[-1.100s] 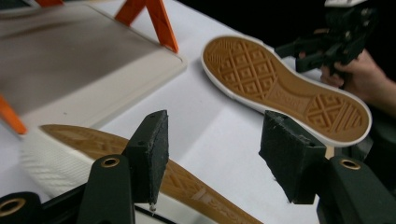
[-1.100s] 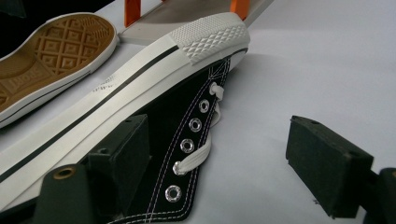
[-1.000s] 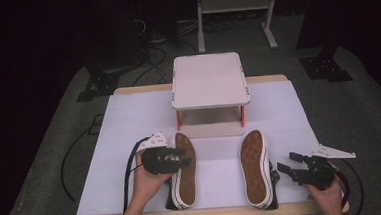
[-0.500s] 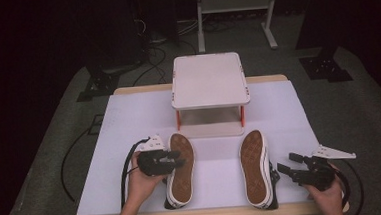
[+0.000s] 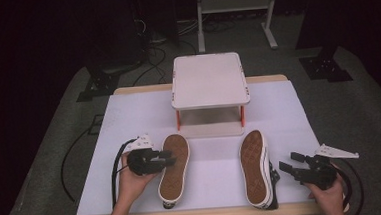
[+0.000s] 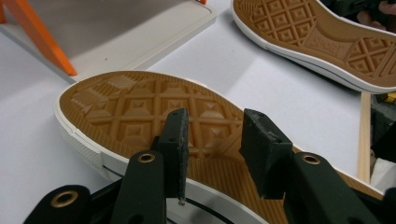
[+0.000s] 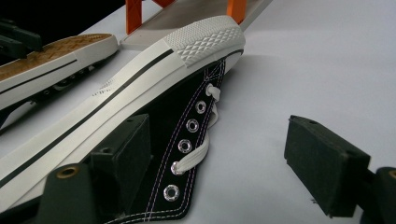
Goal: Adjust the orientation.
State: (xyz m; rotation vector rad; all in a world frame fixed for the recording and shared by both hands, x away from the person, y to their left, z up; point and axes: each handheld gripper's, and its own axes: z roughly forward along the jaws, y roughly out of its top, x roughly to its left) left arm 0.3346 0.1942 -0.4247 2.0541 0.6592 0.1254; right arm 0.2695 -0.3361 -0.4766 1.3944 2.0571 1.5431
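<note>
While over sole (image 6: 154, 112), left gripper (image 5: 156, 158) level.

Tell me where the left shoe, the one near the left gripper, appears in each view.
High view: left shoe, sole up, lower left of centre.
Left gripper view: its sole lies mid-frame, behind the jaws.
Right gripper view: its sole edge is at upper left.
Shared landmark: the stand with orange legs.

Left gripper (image 6: 212, 154) parted over near sneaker's tan sole (image 6: 140, 112); second sneaker sole (image 6: 317, 39) beyond, orange-legged stand (image 6: 116, 32) behind.
</note>
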